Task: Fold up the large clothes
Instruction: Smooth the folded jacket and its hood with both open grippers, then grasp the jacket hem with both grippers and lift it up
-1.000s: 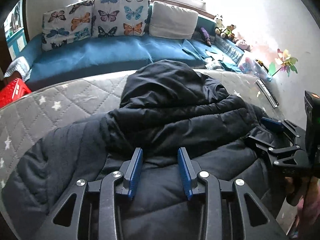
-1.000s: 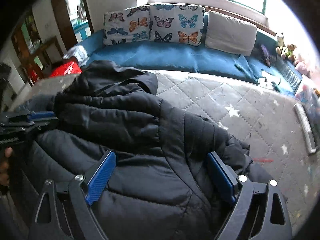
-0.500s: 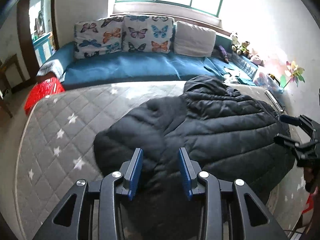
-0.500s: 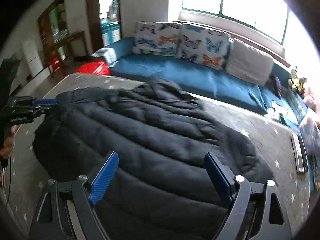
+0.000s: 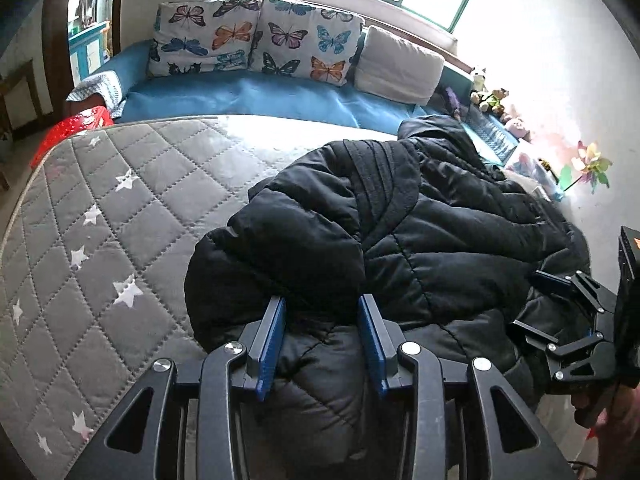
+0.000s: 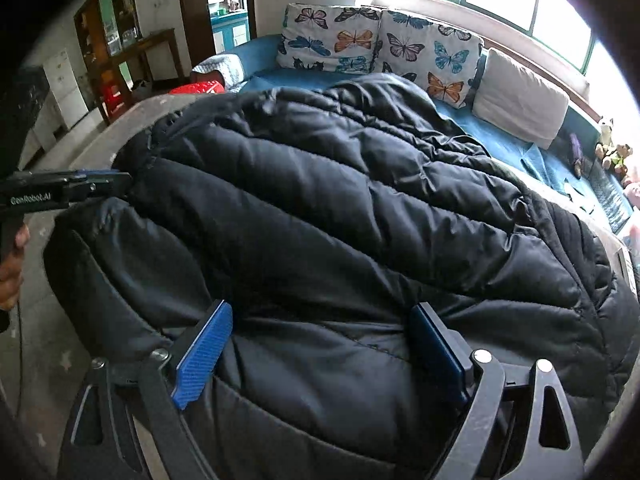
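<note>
The left gripper's (image 5: 322, 340) fingers (image 5: 272, 340) clamp a thick fold of the black jacket (image 5: 420, 232), though they are easing apart. The right gripper's (image 6: 320, 344) fingers (image 6: 202, 358) stand wide with jacket bulging between them; whether they pinch it I cannot tell. Beyond both, the jacket lies heaped on the grey mattress (image 5: 120, 200).

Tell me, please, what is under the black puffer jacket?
The black puffer jacket lies on a grey quilted mattress with white stars. Whatever is beneath the jacket's bulk is covered.
</note>
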The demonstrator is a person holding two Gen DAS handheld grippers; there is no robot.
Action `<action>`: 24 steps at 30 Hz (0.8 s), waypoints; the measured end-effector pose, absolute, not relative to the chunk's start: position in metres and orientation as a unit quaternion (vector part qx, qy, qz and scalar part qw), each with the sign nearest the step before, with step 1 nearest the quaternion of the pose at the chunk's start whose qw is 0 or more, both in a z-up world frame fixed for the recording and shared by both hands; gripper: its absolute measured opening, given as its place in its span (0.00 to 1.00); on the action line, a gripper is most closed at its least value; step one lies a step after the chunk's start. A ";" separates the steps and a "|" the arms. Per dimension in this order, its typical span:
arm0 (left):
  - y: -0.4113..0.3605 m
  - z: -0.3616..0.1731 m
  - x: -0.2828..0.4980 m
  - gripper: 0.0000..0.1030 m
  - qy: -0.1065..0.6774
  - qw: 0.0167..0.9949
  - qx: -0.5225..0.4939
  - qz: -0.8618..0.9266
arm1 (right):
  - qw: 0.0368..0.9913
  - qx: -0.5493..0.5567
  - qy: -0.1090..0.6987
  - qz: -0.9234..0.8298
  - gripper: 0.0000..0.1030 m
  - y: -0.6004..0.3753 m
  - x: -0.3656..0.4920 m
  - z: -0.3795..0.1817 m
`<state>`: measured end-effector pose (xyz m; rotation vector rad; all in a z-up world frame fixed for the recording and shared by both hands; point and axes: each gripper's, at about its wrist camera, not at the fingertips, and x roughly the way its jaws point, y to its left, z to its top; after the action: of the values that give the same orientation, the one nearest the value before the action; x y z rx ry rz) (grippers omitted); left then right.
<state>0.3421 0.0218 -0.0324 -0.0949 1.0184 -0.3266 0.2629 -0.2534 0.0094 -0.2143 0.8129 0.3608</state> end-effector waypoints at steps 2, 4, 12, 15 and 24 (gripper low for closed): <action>0.018 -0.031 0.342 0.41 0.483 0.861 -0.036 -0.153 | 0.897 -0.098 0.393 0.179 0.95 -0.255 0.261 0.014; 0.019 -0.029 0.340 0.41 0.481 0.863 -0.041 -0.153 | 0.898 -0.092 0.388 0.186 0.93 -0.261 0.255 0.021; 0.029 0.003 0.325 0.41 0.457 0.872 -0.067 -0.160 | 0.913 -0.034 0.379 0.147 0.91 -0.337 0.243 0.051; 0.037 0.015 0.319 0.41 0.446 0.879 -0.069 -0.155 | 0.914 -0.001 0.388 0.119 0.91 -0.368 0.250 0.051; 0.062 -0.019 0.330 0.54 0.480 0.858 -0.120 -0.138 | 0.904 0.051 0.411 0.111 0.93 -0.393 0.274 0.020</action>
<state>0.3299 0.0619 -0.0194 -0.2523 1.0088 -0.2900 0.2742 -0.3927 0.0197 0.1047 0.8490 0.2298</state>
